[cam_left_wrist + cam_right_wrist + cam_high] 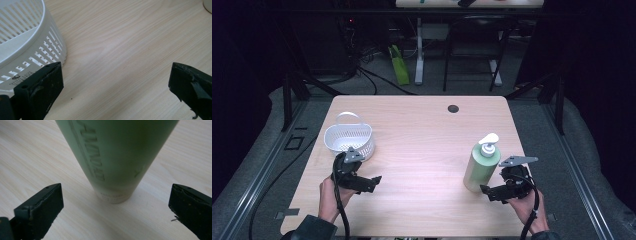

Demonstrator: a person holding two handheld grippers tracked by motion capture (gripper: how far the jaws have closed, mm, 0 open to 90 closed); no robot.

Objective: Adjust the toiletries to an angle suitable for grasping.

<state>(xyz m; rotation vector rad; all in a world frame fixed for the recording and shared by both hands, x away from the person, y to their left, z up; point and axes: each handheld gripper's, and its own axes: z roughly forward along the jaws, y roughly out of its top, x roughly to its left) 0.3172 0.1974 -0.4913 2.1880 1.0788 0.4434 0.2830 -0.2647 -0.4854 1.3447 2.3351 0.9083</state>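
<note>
Green and upright, the bottle (117,157) stood between the wide-open jaws of the right gripper (116,202), untouched; its raised lettering was not legible. The left gripper (116,82) gaped equally wide beside the white basket (27,50), holding nothing.

table (422,130) | cable hole (453,108) | green bag (399,65) on floor

Embossed lettering on the green bottle (117,157) is unreadable

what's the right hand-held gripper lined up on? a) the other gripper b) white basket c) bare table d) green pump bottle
d: the right hand-held gripper stands open, and the green pump bottle rises upright just ahead, centred between its jaws but not yet clamped.
</note>
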